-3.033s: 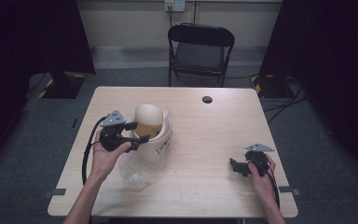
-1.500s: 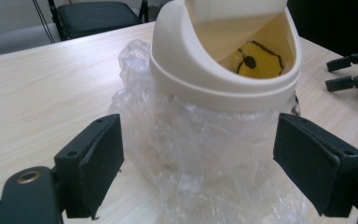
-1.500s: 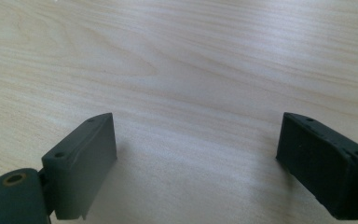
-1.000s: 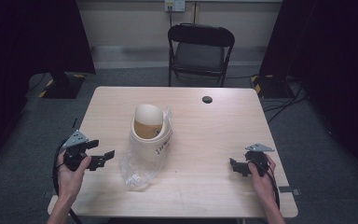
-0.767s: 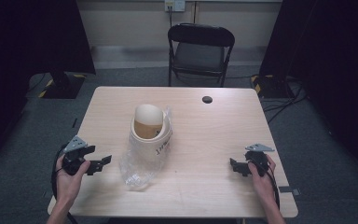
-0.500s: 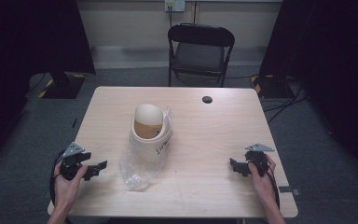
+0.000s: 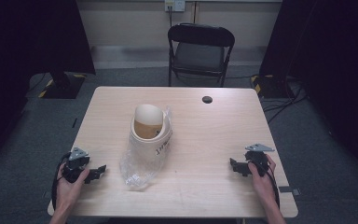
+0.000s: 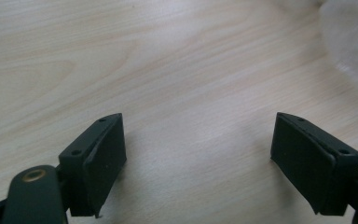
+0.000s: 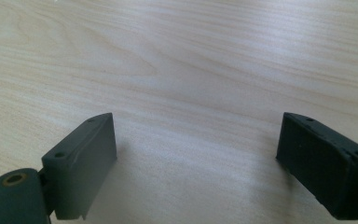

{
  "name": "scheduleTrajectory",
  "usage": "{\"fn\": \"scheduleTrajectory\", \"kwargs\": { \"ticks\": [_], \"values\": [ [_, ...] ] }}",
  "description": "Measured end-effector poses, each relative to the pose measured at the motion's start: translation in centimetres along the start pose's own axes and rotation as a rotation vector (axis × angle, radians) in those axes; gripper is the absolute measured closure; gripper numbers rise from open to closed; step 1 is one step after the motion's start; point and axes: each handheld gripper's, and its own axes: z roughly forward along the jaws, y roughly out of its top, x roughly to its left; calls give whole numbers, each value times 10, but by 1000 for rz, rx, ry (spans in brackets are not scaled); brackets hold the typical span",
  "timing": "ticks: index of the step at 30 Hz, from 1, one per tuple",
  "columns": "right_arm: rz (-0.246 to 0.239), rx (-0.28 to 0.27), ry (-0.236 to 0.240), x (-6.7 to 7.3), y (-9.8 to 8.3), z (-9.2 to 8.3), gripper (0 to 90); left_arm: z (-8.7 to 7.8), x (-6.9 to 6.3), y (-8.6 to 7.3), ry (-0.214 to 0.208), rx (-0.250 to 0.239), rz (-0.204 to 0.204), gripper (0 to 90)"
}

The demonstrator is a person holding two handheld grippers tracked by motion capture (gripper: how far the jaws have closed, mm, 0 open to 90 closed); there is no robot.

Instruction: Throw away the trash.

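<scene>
Your left gripper (image 7: 93,171) rested low at the near left corner of the pale wooden desk (image 7: 214,121), its black fingers (image 8: 98,158) standing apart at about half their spread with only bare wood grain between them. Your right gripper (image 7: 237,167) lay near the right edge of the desk, its fingers (image 9: 81,163) likewise spread and holding nothing.

The crumpled clear plastic bag (image 7: 142,163) lay in the middle of the desk, just beside your left gripper. The tan cylindrical cup with a cream rounded lid (image 7: 148,123) sat at the far end of that bag, its mouth gathered around it; a handwritten label showed on the wrap. A corner of the bag also showed at the upper right of the left gripper view (image 8: 349,42).

By my judgement, both hands sat parked away from the bagged cup, so the bagging step looked finished or paused. Any further move would call for reaching inward to the bag, gripping thin film rather than the cup.

A small black round disc (image 7: 207,99) lay well apart toward the far edge, and a black folding chair (image 7: 200,51) stood beyond the desk. Nothing lay between either gripper and the bag.
</scene>
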Motion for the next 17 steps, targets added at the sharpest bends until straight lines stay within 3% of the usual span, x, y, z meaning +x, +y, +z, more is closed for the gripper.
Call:
{"fn": "scheduleTrajectory", "kwargs": {
  "ticks": [8, 17],
  "values": [
    [0, -1, -2, 0, 0, 0, 109, 5, -4, -3, 38, -42, -7, 145],
    [0, -1, -1, 0, 0, 0, 109, 5, -5, -3, 46, -43, -9, 137]
  ]
}}
